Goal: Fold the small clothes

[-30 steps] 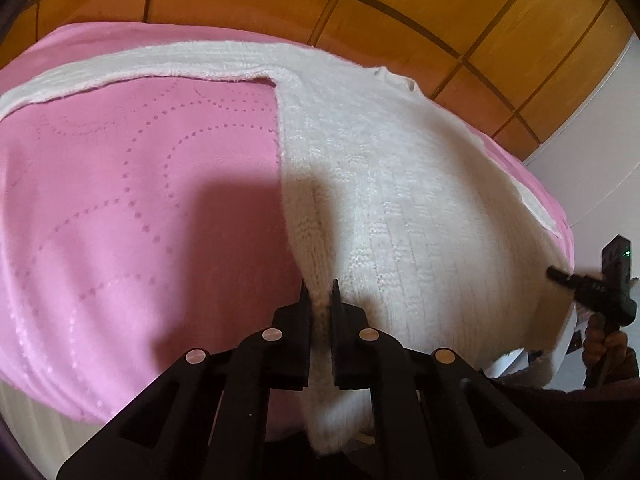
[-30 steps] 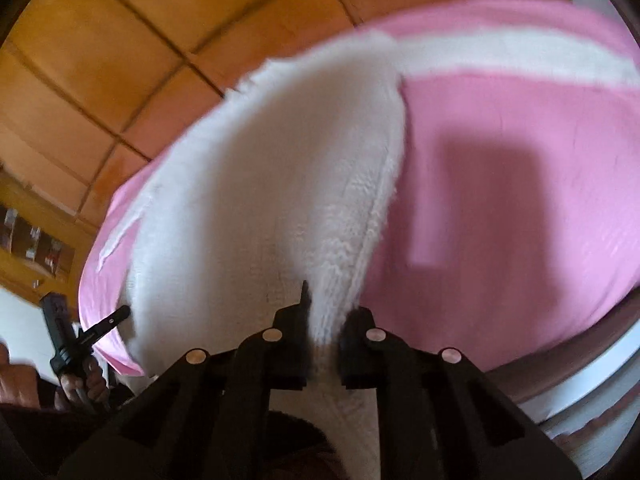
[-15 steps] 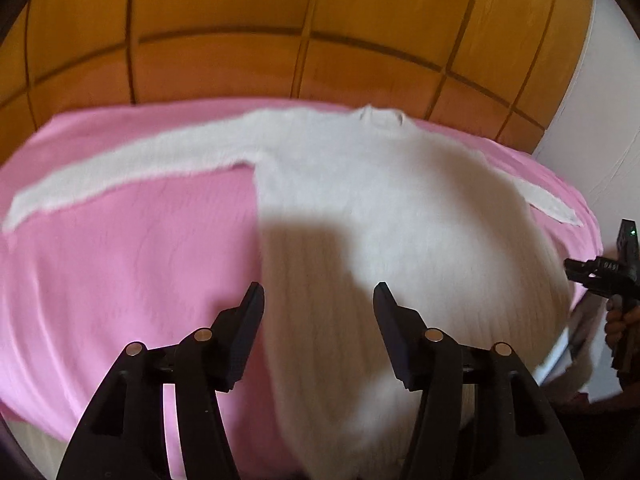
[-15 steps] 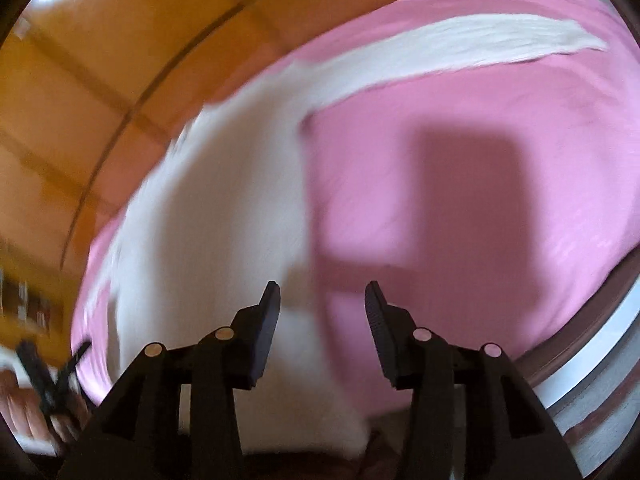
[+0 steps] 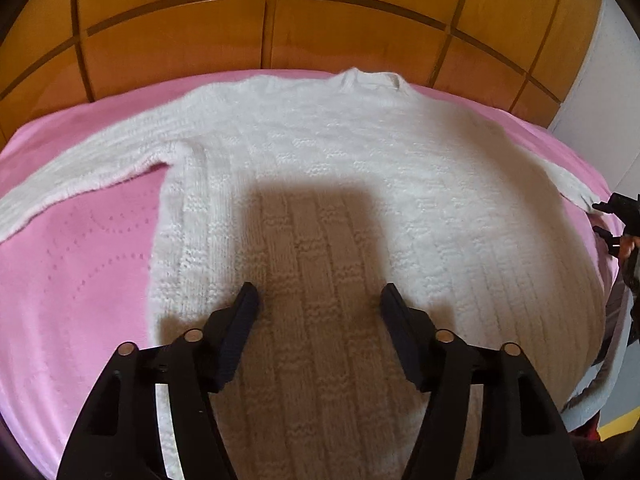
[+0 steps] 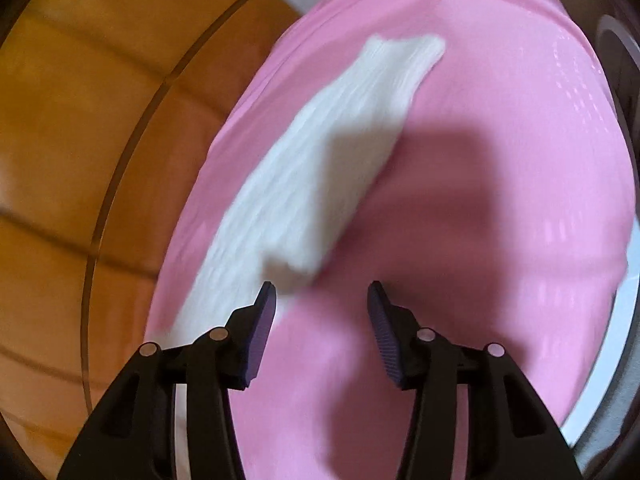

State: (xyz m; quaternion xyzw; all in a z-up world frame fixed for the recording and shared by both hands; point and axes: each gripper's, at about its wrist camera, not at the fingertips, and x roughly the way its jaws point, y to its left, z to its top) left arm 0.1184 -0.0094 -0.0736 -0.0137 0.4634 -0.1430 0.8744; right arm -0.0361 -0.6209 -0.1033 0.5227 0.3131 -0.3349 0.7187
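Note:
A white knitted sweater (image 5: pixel 340 168) lies spread flat on a pink bed cover (image 5: pixel 76 264), neck toward the wooden headboard, one sleeve stretched out to the left. My left gripper (image 5: pixel 319 300) is open and empty, hovering over the sweater's lower body. In the right wrist view the other sleeve (image 6: pixel 320 160) runs diagonally across the pink cover (image 6: pixel 500 200). My right gripper (image 6: pixel 322 300) is open and empty, just past the sleeve's near edge. The right gripper also shows at the left wrist view's right edge (image 5: pixel 620 216).
A wooden panelled headboard (image 5: pixel 280 28) stands behind the bed. A white wall (image 5: pixel 608 80) is at the right. The bed's edge (image 6: pixel 616 320) drops off at the right of the right wrist view.
Both grippers were shut on the sweater's lower corners one second ago. They opened and let go. The left moved over the body; the right swung toward the right sleeve.

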